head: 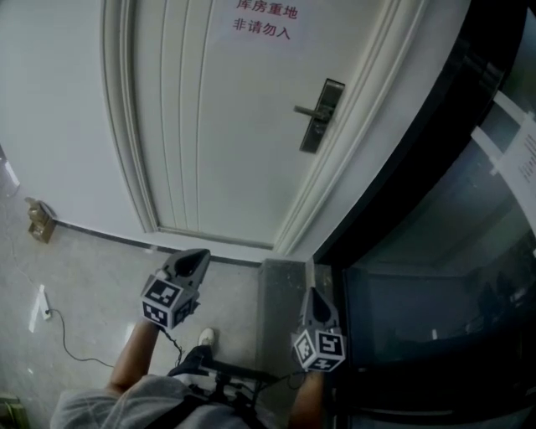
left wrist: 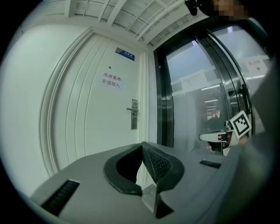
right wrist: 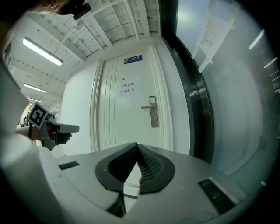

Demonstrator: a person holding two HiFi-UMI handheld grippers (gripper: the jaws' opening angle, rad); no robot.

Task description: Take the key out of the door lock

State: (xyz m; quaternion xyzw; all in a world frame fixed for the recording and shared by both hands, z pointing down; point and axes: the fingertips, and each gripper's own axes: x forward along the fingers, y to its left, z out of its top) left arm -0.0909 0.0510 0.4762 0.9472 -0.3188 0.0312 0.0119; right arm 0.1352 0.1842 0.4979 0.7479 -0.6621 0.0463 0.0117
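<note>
A white door [head: 218, 126] stands ahead with a metal lock plate [head: 322, 116] and a lever handle [head: 306, 110] on its right side. No key can be made out at this distance. The lock plate [left wrist: 134, 114] shows small in the left gripper view, and the lock plate [right wrist: 153, 112] in the right gripper view. My left gripper [head: 201, 253] and right gripper [head: 312, 292] hang low, well short of the door, both pointing at it. The left gripper's [left wrist: 142, 148] jaws meet at the tips with nothing between them. So do the right gripper's [right wrist: 137, 148].
A dark-framed glass wall [head: 435, 251] runs along the right of the door. A paper notice [head: 262, 21] is stuck on the door. A small brown object [head: 39, 220] and a white cable [head: 46, 308] lie on the floor at left. The person's shoe [head: 205, 338] is below.
</note>
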